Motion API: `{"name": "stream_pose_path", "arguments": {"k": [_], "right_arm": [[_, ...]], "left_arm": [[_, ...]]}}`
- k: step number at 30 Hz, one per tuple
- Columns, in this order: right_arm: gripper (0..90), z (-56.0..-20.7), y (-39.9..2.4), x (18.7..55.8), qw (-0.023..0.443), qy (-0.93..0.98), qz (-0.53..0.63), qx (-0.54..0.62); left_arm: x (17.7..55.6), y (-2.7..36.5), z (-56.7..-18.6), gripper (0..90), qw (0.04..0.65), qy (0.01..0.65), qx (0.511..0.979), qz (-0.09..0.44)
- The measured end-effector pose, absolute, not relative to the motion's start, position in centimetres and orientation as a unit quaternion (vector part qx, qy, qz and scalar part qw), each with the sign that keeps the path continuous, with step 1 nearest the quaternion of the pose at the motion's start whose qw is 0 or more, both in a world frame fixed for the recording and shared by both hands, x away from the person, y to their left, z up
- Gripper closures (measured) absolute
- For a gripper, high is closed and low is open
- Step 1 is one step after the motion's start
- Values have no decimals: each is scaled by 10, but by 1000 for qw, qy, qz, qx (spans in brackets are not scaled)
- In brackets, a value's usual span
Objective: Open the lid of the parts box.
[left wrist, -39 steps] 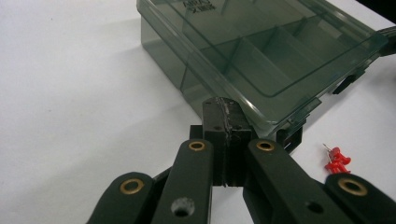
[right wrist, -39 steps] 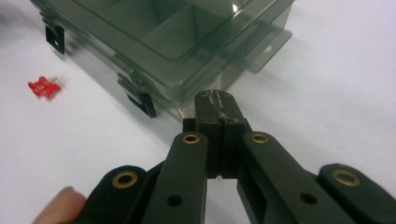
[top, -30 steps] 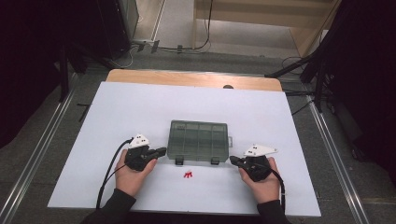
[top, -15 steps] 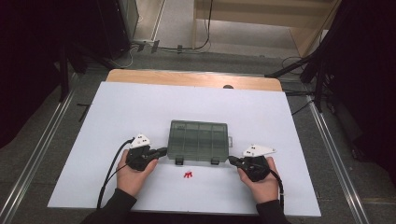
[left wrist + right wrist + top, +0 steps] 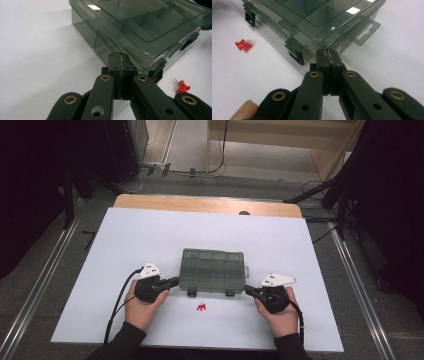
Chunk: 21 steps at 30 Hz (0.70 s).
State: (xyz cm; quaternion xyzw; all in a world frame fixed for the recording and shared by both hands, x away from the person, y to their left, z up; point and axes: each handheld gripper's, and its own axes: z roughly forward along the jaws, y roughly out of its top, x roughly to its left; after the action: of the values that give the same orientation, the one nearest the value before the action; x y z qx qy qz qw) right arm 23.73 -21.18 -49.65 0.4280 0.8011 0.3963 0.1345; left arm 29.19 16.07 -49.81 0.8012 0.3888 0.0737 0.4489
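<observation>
black jaws, brass rivets, seemingly dark sleeves [image 5: 120,344]

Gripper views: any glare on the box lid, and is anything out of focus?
Left gripper view: a bright glint on the clear lid of the box, its far end soft. Right gripper view: two glints on the lid; red pushpins slightly blurred. High view: even light, mildly grainy.

Can't make out the little red pins [image 5: 201,307] from the high view, too tiny to count. Compartment box [image 5: 140,27] cut off at the top and right edges in the left gripper view, and at the top in the right gripper view too. Contents behind the smoky lid impossible to tell. Forearms chopped at the bottom edge.
</observation>
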Motion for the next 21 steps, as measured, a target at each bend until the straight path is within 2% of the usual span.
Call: {"name": "stream_pose_path", "arguments": {"k": [21], "right_arm": [[900,-482,-216,239,145,772,441,434]], "left_arm": [[290,161,-490,893,462,373,801,76]]}}
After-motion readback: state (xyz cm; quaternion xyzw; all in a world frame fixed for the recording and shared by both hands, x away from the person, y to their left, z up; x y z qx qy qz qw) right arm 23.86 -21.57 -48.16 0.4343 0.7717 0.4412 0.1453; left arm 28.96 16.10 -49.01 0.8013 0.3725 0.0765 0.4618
